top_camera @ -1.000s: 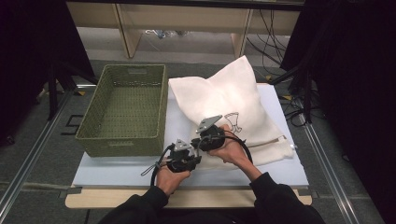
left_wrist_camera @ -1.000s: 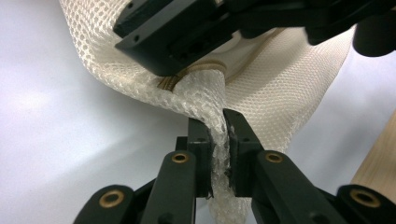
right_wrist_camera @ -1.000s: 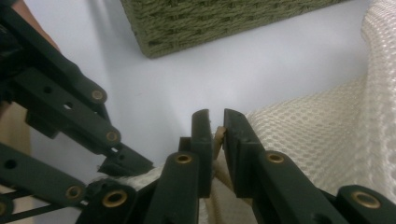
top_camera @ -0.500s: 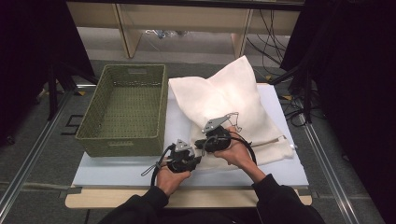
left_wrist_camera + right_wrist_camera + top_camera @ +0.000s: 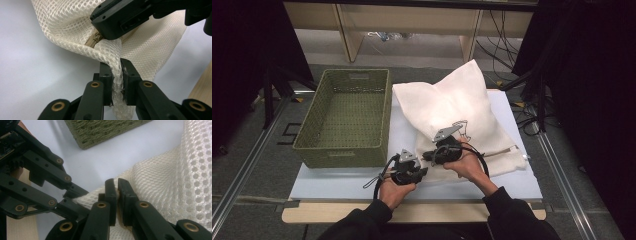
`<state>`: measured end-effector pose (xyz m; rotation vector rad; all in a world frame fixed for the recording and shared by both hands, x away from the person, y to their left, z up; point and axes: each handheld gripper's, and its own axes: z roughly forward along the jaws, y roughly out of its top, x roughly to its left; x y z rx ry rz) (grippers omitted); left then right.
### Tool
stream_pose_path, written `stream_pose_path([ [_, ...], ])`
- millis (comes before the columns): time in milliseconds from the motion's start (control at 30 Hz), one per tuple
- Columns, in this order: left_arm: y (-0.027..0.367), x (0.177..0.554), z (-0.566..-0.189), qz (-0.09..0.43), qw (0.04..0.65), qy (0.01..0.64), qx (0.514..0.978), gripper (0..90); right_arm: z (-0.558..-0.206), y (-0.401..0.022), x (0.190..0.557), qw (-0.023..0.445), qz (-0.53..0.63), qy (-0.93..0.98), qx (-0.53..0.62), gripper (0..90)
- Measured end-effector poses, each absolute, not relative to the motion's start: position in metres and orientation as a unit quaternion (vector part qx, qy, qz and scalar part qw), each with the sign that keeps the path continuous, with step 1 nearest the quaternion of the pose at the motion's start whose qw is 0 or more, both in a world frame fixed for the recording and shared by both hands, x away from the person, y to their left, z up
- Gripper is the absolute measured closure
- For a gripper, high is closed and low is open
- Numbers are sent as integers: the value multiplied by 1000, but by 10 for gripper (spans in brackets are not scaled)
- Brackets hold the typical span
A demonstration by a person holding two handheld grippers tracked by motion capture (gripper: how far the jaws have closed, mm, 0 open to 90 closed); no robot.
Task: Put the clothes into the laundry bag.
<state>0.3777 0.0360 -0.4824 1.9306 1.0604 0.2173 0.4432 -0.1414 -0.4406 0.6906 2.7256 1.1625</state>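
Observation:
A white mesh bag [image 5: 457, 107] lies across the white table top, its near-left corner lifted. My left gripper [image 5: 425, 171] is shut on a fold of mesh at that corner [image 5: 116, 67], just below the beige zipper [image 5: 94, 41]. My right gripper [image 5: 426, 156] comes in from the right and is shut on the bag's edge close by [image 5: 117, 185]. In the left gripper view, the right gripper's black jaw sits over the zipper. The left gripper [image 5: 72, 193] stands next to the right one in the right gripper view. The two grippers' tips are nearly touching.
A green wicker basket [image 5: 339, 150], with nothing in it, stands left of the bag; its corner [image 5: 100, 130] is near the grippers. The white board [image 5: 357, 180] rests on a wooden table edge. Shelves and cables lie beyond the table's far side.
The right gripper has shifted a little to the right and turned slightly, still at the bag's corner. The left gripper has stayed put on the mesh.

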Motion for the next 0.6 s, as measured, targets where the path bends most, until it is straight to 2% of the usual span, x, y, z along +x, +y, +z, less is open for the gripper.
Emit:
stream_pose_path([
  [267,39,381,-482,72,450,438,775,726,-441,-141,443,54,382,896,219,881],
  [467,47,388,-486,28,464,472,749,628,-441,-141,442,54,381,897,217,882],
  [600,47,392,-485,20,469,466,750,625,-440,-142,442,56,378,898,219,882],
])
